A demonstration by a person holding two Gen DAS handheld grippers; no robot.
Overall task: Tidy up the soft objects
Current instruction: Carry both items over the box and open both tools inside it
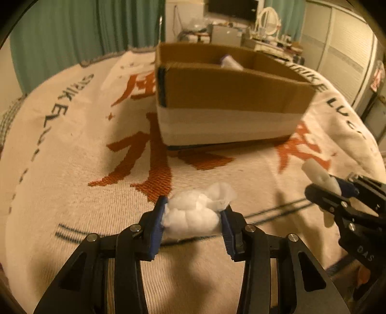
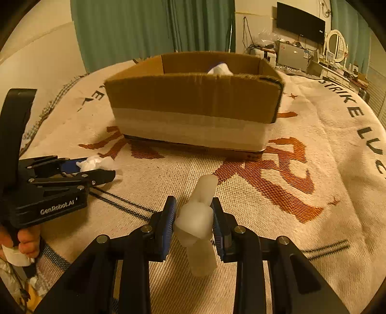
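Note:
My left gripper (image 1: 193, 217) is shut on a white cotton wad in clear plastic (image 1: 193, 212), held low over the blanket. It also shows in the right wrist view (image 2: 96, 169) with the wad (image 2: 96, 163). My right gripper (image 2: 194, 217) is shut on a pale translucent soft roll (image 2: 197, 222), which sticks out above and below the pads. It shows in the left wrist view (image 1: 335, 190) with the roll (image 1: 318, 174). An open cardboard box (image 2: 193, 96) stands ahead on the bed, also in the left wrist view (image 1: 229, 96). A white soft item (image 2: 220, 68) lies inside it.
A cream blanket (image 2: 301, 205) with orange characters and black lettering covers the bed. Green curtains (image 2: 125, 29) hang behind. A TV (image 2: 300, 21), mirror and cluttered furniture stand at the far right.

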